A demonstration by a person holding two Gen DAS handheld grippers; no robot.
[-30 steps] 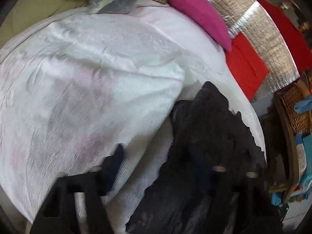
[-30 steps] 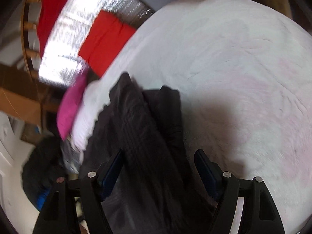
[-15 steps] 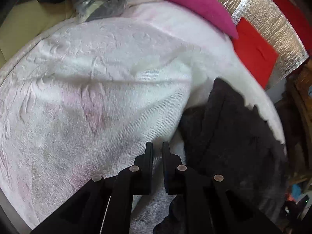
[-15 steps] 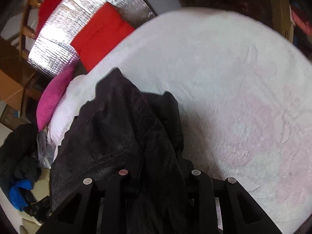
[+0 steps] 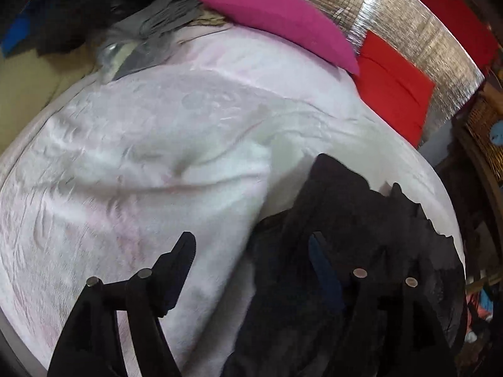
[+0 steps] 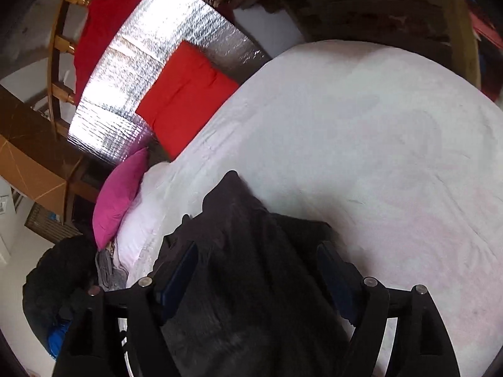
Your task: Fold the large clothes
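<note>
A dark grey garment (image 5: 352, 238) lies crumpled on the white bedspread (image 5: 132, 163), at the lower right of the left wrist view. My left gripper (image 5: 251, 245) is open, its right finger over the garment's edge and its left finger over the bedspread. In the right wrist view the same garment (image 6: 251, 276) fills the lower middle. My right gripper (image 6: 256, 256) is open with the garment lying between its fingers, which hold nothing.
A magenta pillow (image 5: 283, 22) and a red cushion (image 5: 393, 84) lie at the head of the bed against a silver foil panel (image 5: 408, 31). Grey clothes (image 5: 157, 28) are heaped beside the pillow. A dark clothes pile (image 6: 56, 276) sits on the floor.
Both grippers were shut half a second ago and are open now. The garment, which the right gripper held then, now lies loose on the bed.
</note>
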